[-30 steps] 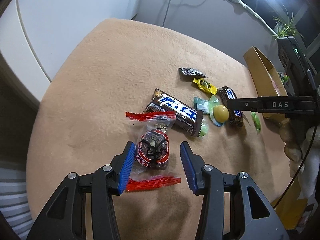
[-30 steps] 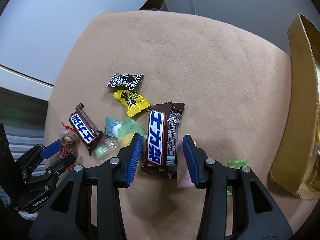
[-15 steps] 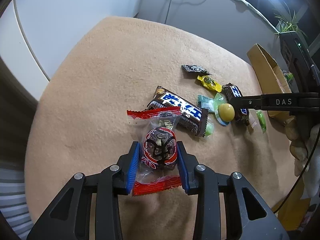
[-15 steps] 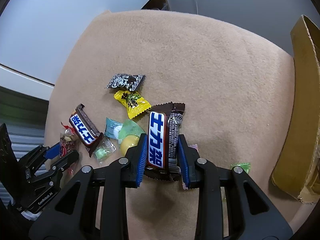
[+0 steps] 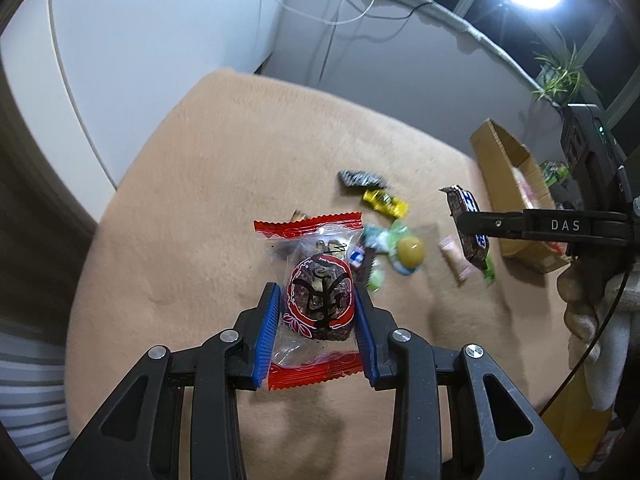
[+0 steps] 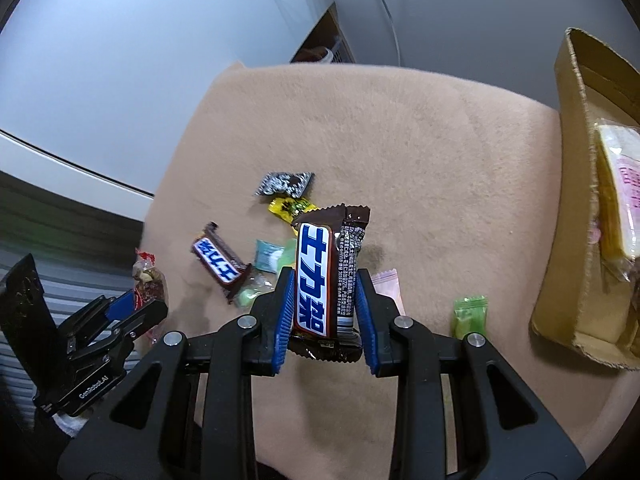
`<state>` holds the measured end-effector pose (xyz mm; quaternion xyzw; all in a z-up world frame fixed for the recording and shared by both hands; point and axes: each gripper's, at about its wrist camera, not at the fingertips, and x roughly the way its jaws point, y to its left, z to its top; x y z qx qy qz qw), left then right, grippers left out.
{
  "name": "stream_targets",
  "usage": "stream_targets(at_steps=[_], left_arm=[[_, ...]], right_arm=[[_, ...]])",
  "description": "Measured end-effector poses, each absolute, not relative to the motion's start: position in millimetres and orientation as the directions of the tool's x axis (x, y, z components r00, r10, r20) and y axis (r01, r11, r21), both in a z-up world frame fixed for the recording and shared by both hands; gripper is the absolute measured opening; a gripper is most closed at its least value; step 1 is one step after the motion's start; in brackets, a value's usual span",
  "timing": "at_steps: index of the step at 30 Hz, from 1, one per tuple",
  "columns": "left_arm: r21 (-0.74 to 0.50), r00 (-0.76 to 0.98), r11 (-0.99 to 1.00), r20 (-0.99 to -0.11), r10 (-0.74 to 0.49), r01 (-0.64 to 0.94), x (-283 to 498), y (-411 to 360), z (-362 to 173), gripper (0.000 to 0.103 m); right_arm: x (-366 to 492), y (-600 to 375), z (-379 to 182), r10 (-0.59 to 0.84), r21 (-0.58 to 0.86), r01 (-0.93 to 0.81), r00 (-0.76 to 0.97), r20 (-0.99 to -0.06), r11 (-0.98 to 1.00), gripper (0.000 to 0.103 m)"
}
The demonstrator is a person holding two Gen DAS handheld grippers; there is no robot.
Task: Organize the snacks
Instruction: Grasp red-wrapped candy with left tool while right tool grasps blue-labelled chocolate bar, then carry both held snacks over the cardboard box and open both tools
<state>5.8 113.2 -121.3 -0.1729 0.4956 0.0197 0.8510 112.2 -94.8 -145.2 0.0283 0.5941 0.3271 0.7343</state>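
Observation:
My left gripper (image 5: 316, 312) is shut on a clear snack packet with red ends (image 5: 318, 300) and holds it above the tan cloth. My right gripper (image 6: 322, 300) is shut on a brown chocolate bar with a blue and white label (image 6: 324, 276), lifted off the cloth; it also shows in the left wrist view (image 5: 466, 220). A second chocolate bar (image 6: 220, 258), a black candy (image 6: 286, 184), a yellow candy (image 6: 288, 206), pale green sweets (image 6: 270, 256), a pink packet (image 6: 386, 286) and a green packet (image 6: 468, 314) lie on the cloth.
An open cardboard box (image 6: 576, 200) with packets inside stands at the right edge of the tan cloth (image 6: 400, 140). The left gripper shows at the lower left of the right wrist view (image 6: 132, 308). White walls and cables lie behind the table.
Both grippers closed on their snacks and lifted them off the cloth: the left on the red-ended packet, the right on the chocolate bar.

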Motion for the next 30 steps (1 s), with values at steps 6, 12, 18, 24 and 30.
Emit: stream_targets(at_steps=[6, 12, 18, 24, 30], left_arm=[[-0.291, 0.542, 0.942, -0.825, -0.159, -0.167, 18, 104, -102, 0.034], [-0.306, 0.568, 0.947, -0.798, -0.201, -0.095, 35, 80, -84, 0.034], [-0.324, 0.576, 0.946, -0.777, -0.254, -0.020, 57, 52, -73, 0.034], [-0.333, 0.562, 0.941, -0.768, -0.308, 0.060, 81, 15, -70, 0.034], [-0.342, 0.543, 0.931, -0.760, -0.356, 0.130, 104, -19, -67, 0.034]], right_arm=[[109, -108, -117, 0.542, 0.442, -0.446, 0.122, -0.831, 0.778, 0.031], [111, -135, -92, 0.550, 0.439, -0.432, 0.173, -0.817, 0.788, 0.031], [116, -172, -73, 0.540, 0.429, -0.389, 0.241, -0.806, 0.815, 0.031], [123, -216, -67, 0.501, 0.404, -0.334, 0.295, -0.814, 0.852, 0.031], [134, -250, -69, 0.462, 0.382, -0.281, 0.327, -0.824, 0.880, 0.031]])
